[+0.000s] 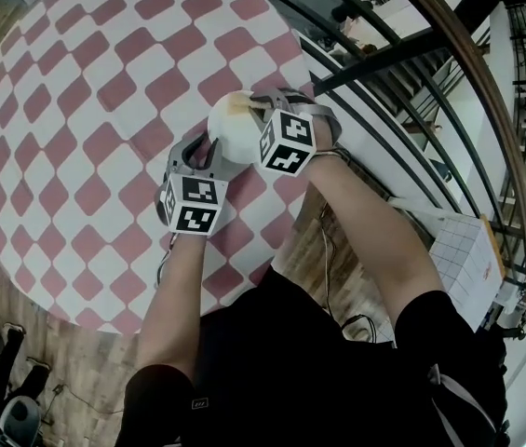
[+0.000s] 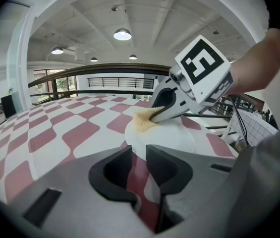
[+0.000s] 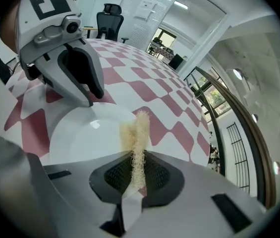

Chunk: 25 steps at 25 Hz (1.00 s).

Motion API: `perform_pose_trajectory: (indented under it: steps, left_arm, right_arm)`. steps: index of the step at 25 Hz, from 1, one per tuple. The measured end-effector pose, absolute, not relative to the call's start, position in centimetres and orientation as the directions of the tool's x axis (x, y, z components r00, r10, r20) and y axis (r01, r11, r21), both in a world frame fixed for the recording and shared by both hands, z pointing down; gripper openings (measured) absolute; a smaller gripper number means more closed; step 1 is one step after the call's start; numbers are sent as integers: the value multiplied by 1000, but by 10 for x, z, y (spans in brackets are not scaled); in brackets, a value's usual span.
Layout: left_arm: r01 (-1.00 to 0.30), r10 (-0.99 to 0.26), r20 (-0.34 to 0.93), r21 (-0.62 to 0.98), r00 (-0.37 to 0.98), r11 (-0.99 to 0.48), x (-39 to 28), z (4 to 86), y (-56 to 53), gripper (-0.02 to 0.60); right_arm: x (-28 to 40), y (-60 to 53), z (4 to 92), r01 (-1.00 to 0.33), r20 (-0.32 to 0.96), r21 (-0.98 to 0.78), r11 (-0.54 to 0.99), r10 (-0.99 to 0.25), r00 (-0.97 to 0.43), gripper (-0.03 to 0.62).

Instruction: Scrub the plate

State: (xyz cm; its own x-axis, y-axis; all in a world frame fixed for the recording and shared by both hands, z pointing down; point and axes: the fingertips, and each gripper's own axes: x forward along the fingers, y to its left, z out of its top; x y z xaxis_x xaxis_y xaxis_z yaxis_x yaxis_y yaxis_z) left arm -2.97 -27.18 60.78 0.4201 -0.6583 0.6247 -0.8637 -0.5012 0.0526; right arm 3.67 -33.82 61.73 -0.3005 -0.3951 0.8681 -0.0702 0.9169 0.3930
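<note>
A white plate lies on the red-and-white checked table near its right edge. My right gripper is shut on a beige fibrous scrubber, which rests on the plate's far rim. In the right gripper view the scrubber stands out of the jaws over the plate. My left gripper comes in from the near side, its jaws closed on the plate's near rim. The left gripper view shows the right gripper pressing the scrubber on the plate.
The round table stretches away to the left and back. A dark curved railing runs close along the right side. A gridded white board leans below it. An office chair stands beyond the table.
</note>
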Motion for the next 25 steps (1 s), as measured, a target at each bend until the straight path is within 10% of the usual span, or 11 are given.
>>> perform_pose_trajectory:
  steps: [17,25]
  left_arm:
    - [-865,-660,629,38,410,-500,-29,609,-270,92]
    - [-866,-672,617,33,410,-498,-29,607,-270,92]
  right_arm:
    - [98,-219,620,76,959,-3,997,25,-281,41]
    - [49,-288,562,-269,789,-16,963,-153,-595,41]
